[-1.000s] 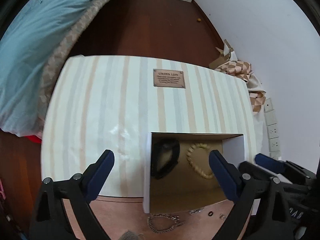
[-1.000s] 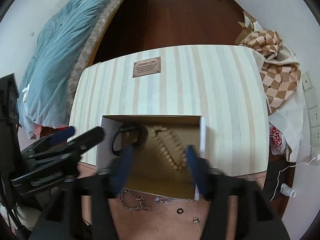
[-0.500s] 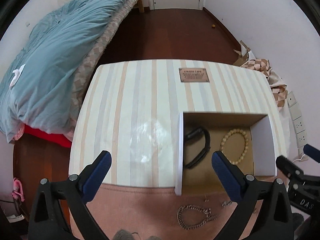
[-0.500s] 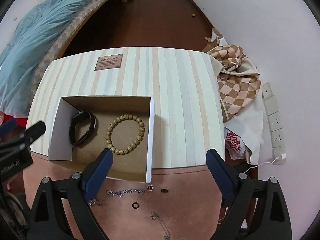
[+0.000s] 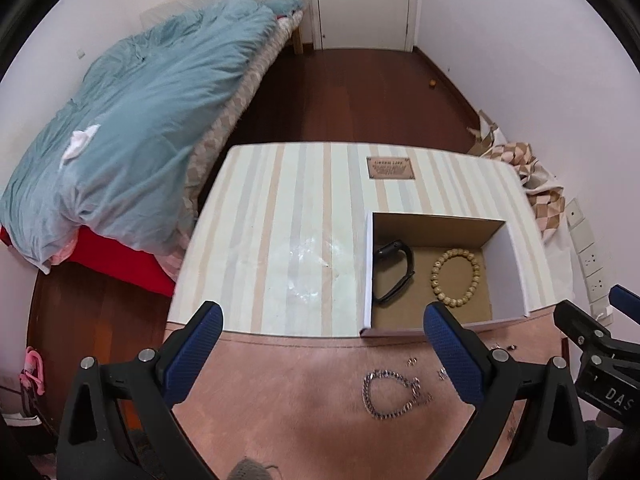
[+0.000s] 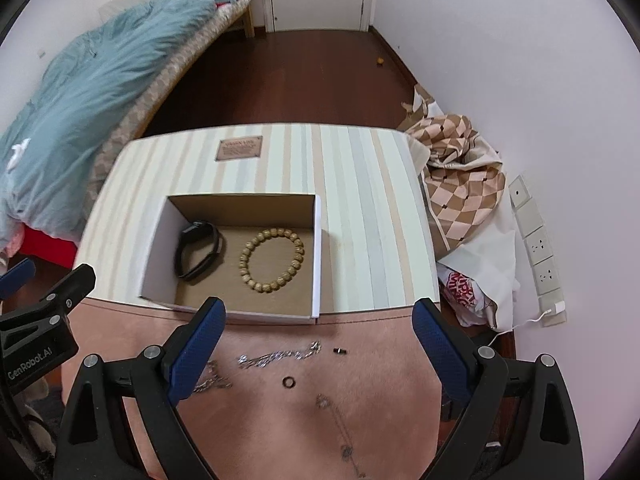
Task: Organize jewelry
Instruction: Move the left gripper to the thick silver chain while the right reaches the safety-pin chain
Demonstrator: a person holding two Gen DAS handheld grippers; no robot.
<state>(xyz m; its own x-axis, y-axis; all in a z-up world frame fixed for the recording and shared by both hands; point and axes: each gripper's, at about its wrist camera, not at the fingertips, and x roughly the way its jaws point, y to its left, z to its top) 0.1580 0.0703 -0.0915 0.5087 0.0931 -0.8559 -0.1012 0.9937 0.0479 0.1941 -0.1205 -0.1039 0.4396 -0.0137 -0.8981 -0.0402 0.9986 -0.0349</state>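
Right wrist view puts my right claw [image 6: 318,344] spread wide and holding nothing; its jaws have just been opening, with nothing between them. Ahead of its tips stands the open cardboard box [image 6: 318,256], which holds a beaded bracelet [image 6: 273,259] and, left of that, a black band [image 6: 198,250]. Between the tips and the box front, on the pink mat [image 6: 380,380], lie a silver chain [image 6: 276,356], a dark ring [image 6: 288,381] and a small black piece [image 6: 340,350]. A thin necklace [image 6: 340,428] trails back under the claw.

Left wrist view shows my left claw [image 5: 322,344] fully spread and empty. The same box [image 5: 506,264] sits ahead and to its right. A looped silver chain [image 5: 390,394] lies inside the right fingertip, and small studs [image 5: 411,361] rest beyond it.

Risks, in my judgement:
- Loose chain may slide off the pads or be dragged, tangling with its neighbour.
- The ring and the studs are small against wide pads; a shallow pinch could flick them off the mat.
- A low reach may catch the box front and shift the box.
- Both claws work close together and could collide.

Differences between views: only the right shows the ring, the black piece and the thin necklace. Only the left shows the chain's full loop and the bare striped cloth [image 5: 280,240] left of the box.
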